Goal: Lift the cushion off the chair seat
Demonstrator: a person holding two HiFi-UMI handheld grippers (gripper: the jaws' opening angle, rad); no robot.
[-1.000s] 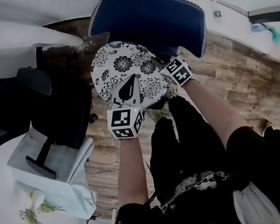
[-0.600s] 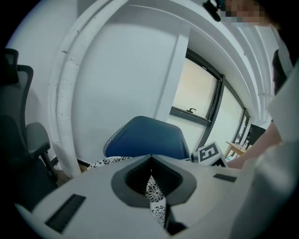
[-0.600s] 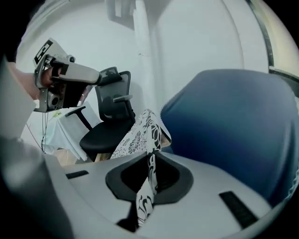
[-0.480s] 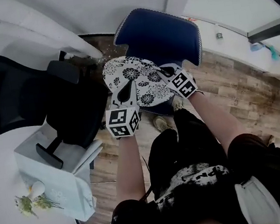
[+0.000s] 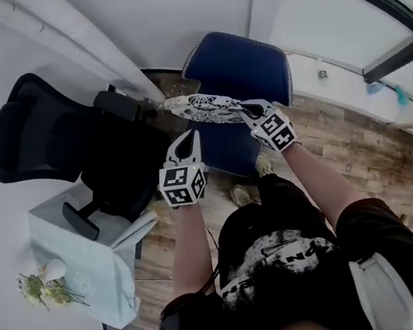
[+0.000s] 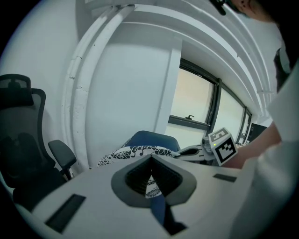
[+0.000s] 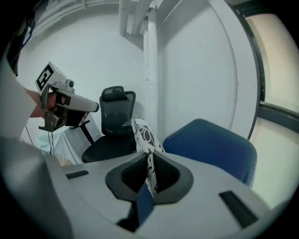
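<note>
Cushion (image 5: 201, 105), the black-and-white floral one, is up off the seat. You've got it in the air over the front of the blue chair (image 5: 241, 59), and the head view shows it nearly edge-on. Your left gripper (image 5: 191, 135) has its jaws pressed together on the near edge of the fabric; a bit of the print shows btwn them in the left gripper view. Your right gripper (image 5: 242, 107) is likewise clamped on the cushion's rim at the other side, w/ the fabric running up edge-on from its jaws in the right gripper view. Black office chair (image 5: 56, 137) stands just left of the blue one. Wood floor (image 5: 355, 130) below.
</note>
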